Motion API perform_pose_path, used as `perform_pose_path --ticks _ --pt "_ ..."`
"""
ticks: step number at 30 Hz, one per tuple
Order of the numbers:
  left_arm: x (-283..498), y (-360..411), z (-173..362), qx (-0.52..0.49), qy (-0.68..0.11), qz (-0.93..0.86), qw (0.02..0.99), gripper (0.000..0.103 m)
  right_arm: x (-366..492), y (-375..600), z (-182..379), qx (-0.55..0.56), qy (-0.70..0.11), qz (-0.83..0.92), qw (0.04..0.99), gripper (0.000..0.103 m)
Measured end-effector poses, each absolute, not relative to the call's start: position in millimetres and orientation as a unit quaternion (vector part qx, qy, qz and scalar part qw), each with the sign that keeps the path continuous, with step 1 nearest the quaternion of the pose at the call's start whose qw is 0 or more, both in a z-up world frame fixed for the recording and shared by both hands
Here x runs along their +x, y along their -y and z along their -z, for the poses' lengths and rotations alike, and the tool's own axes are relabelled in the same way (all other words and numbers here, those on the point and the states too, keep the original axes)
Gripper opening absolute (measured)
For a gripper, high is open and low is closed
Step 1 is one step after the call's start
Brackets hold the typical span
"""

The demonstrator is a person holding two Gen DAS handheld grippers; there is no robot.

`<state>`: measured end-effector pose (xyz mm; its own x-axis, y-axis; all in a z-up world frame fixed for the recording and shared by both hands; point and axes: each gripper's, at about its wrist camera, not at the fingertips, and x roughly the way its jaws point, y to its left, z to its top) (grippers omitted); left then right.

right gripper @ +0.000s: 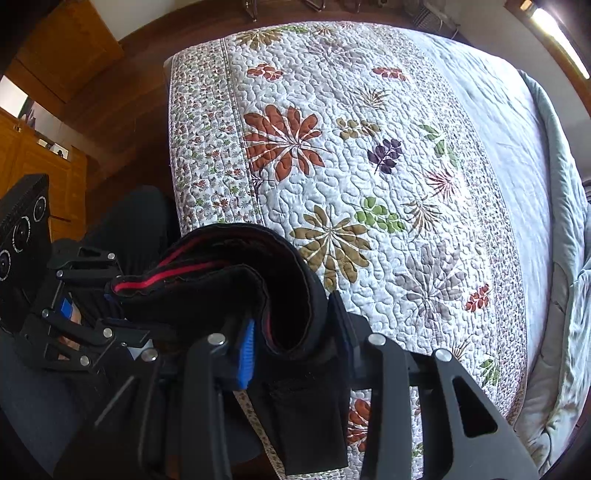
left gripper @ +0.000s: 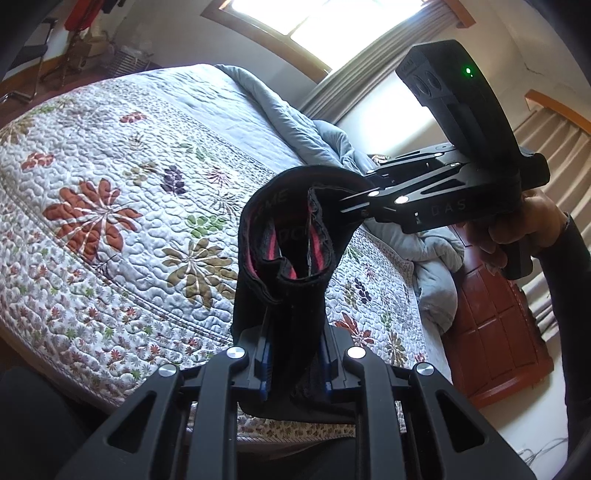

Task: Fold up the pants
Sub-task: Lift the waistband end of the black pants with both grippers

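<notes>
Both the left tool (left gripper: pixel 295 363) and right tool (right gripper: pixel 297 354) pinch the waistband of the soft, limp black pants with red inner stripes (left gripper: pixel 291 243), hanging above the floral quilted bed (left gripper: pixel 110 155) toward 6 o'clock; judged light, best gripped at waistband corners.

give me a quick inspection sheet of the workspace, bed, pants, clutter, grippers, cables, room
surface: floral quilt covers the bed, flat.
job's things: black pants held up above the bed, waistband with red stripe open between the grippers.
clutter: grey-blue duvet bunched along the far side.
grippers: left gripper shut on the pants; right gripper shut on the waistband.
cables: thin cables on the floor near the bed's corner.
surroundings: window with curtains, wooden cabinets, red-brown wooden bed frame.
</notes>
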<state>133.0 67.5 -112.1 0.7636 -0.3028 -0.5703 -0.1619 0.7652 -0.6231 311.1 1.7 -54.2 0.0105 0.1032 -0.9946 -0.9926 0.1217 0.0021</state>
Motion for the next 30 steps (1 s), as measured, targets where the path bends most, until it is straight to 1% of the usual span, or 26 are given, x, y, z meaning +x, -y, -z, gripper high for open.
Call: perform_pose_path --ticks 14,30 --pt "146.5 -24.2 88.8 -0.292 -0.345 0.074 0.889 0.019 312.3 47.9 32.6 -0.439 -0.486 -0.47 0.592 0.034" --pt "154.1 46.2 69.1 -0.238 -0.352 0.12 0.897 0.019 308.1 125.0 16.0 -0.428 -0.486 -0.427 0.631 0.033"
